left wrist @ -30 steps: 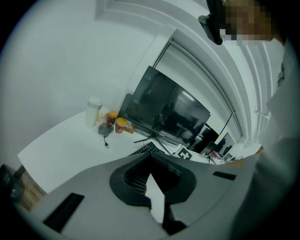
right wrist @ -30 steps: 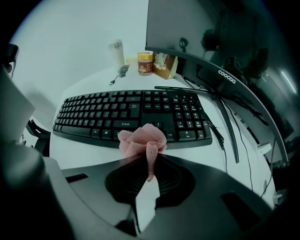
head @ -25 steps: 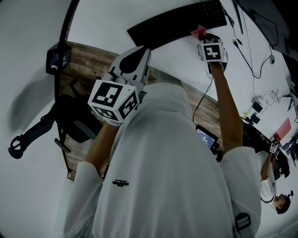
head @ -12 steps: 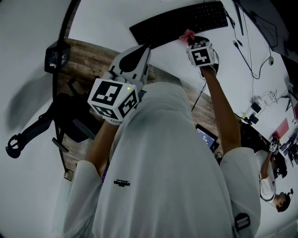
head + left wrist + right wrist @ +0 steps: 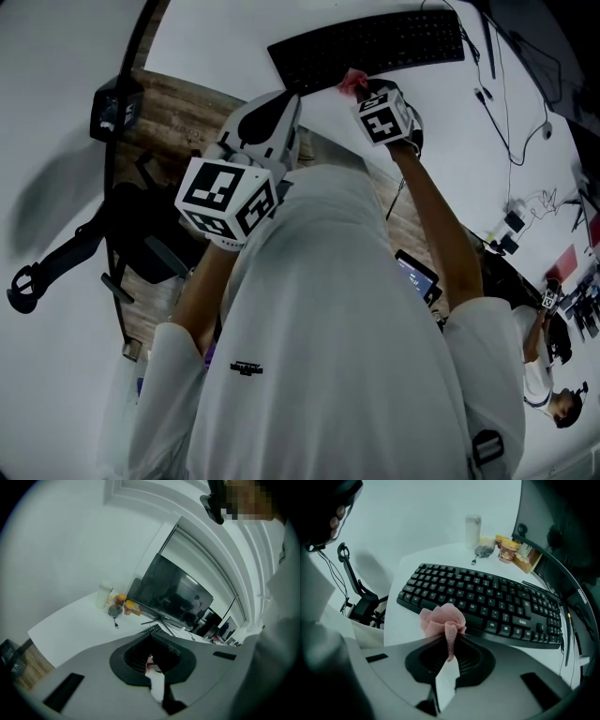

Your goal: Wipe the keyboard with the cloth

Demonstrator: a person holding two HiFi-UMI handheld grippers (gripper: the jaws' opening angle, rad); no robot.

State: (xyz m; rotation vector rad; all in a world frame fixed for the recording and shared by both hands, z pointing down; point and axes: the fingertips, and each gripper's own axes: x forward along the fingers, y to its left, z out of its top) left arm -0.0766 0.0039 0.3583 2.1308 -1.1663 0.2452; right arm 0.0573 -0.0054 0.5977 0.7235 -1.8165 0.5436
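Note:
The black keyboard (image 5: 366, 52) lies on the white desk (image 5: 216, 37). My right gripper (image 5: 361, 92) is shut on a bunched pink cloth (image 5: 353, 82), which is at the keyboard's near edge, left of its middle. In the right gripper view the cloth (image 5: 443, 619) sticks up from the right gripper (image 5: 449, 648), just in front of the keyboard (image 5: 487, 599). My left gripper (image 5: 284, 105) is held near my chest, short of the keyboard's left end. Seen in its own view, the left gripper (image 5: 152, 665) holds nothing, its jaws together.
A monitor (image 5: 553, 541) stands behind the keyboard, with jars (image 5: 508, 549) and a white bottle (image 5: 473, 530) at the desk's far end. Cables (image 5: 506, 103) trail at the right. A black chair (image 5: 122, 234) is on the floor at the left. Another person (image 5: 553, 394) sits at the lower right.
My right gripper has slid the cloth leftward along the keyboard's near edge. The left gripper has stayed where it was.

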